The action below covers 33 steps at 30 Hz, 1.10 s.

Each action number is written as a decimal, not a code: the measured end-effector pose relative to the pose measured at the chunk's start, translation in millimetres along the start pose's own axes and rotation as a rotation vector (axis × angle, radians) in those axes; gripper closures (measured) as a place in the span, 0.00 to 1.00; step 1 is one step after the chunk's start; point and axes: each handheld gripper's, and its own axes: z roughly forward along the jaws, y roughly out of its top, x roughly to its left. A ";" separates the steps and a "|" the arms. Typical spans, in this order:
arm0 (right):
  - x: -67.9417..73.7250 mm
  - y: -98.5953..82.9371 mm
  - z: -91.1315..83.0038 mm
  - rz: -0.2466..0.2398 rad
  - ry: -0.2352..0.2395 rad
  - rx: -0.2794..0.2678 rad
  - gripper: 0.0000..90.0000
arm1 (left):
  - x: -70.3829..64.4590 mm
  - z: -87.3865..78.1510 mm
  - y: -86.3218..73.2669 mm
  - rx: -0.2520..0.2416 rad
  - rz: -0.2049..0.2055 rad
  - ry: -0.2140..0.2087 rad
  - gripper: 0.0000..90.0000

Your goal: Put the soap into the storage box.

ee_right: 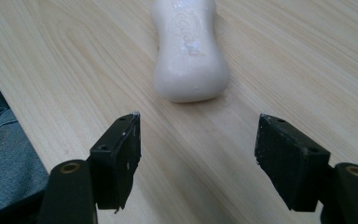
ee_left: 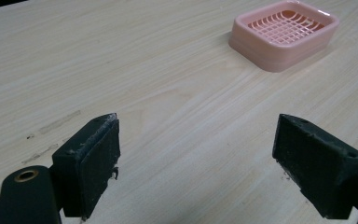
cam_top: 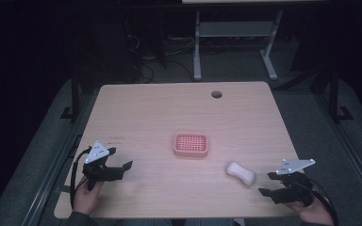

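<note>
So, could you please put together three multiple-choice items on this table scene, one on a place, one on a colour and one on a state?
1. Where does the soap bar lie?
A. On the bare table, just ahead of the right gripper
B. Inside the soap dish
C. Between the left gripper's jaws

2. What colour is the soap dish?
A. Blue
B. Pink
C. Green

3. How do the jaws of the left gripper stand?
A. Shut on the dish
B. Shut on nothing
C. Open, with bare wood between them

Answers: 1 A, as the right gripper view has the bar on wood beyond the open jaws; 2 B, the gridded tray is pink; 3 C, the left gripper view shows the wide gap.
</note>
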 end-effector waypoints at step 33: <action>10.5 67.2 23.8 -0.132 0.044 0.087 0.31 | -1.6 2.2 0.6 0.005 0.007 -0.001 0.16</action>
